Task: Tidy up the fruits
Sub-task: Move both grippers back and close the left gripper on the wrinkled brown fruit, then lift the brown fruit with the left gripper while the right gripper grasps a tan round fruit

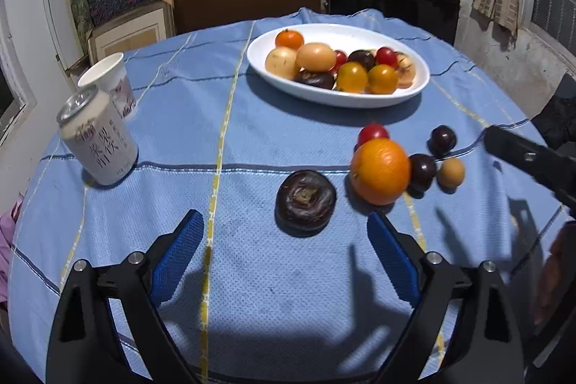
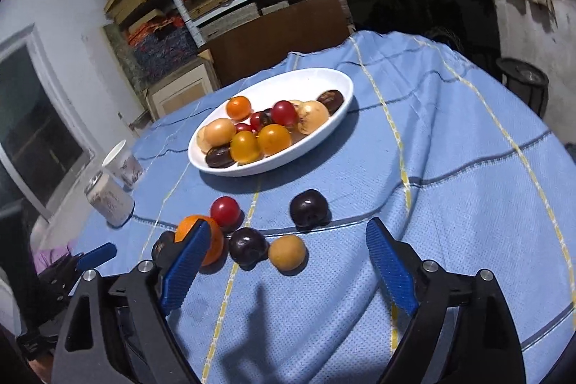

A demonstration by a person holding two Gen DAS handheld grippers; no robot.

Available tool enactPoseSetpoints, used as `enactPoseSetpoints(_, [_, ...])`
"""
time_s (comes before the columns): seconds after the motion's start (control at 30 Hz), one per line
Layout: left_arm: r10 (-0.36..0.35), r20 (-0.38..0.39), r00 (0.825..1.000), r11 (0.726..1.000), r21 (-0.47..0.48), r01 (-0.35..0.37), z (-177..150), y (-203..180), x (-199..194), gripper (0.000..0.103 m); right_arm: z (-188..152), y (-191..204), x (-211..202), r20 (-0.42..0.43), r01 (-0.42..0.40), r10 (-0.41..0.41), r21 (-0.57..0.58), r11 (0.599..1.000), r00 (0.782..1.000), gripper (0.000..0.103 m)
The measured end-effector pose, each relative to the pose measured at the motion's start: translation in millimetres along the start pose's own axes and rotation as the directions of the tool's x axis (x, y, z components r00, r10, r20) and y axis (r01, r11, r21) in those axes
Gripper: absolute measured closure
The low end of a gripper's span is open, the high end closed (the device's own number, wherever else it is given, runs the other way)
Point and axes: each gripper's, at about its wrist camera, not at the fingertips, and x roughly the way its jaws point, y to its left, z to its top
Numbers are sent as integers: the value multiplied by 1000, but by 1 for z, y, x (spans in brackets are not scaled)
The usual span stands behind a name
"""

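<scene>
Fruits lay loose on the blue cloth (image 1: 252, 117): six in all, one orange (image 1: 379, 171), one red tomato (image 1: 373, 132), two dark plums (image 2: 309, 208), one tan fruit (image 2: 287, 252), one dark flat fruit (image 1: 306, 199), which the left view showed whole and the right barely. More filled the white dish (image 1: 280, 38). Both the left gripper (image 1: 286, 227) and the right gripper (image 2: 288, 236) stood spread, empty. Shelves stood behind.

A blue-clothed table (image 1: 252, 276) bears a white dish (image 1: 414, 89), loose fruit (image 1: 379, 171), a can (image 1: 99, 143) and a cup (image 1: 108, 78).

Left claw (image 1: 285, 228) gapes wide, tilted downward; right claw (image 2: 288, 236) likewise, empty.
</scene>
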Motion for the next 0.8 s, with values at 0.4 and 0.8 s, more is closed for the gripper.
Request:
enactPoseSetpoints(0.4, [-41,-47,998,999,1,41,8,-8,37,63,3,10,-7,44,39,-35,-83,996,998,14])
enactPoseSetpoints(0.8, [-89,-40,995,996,-18,88,2,-2,33,63,-16,40,12,-52,87,-106,-278,957,993,14])
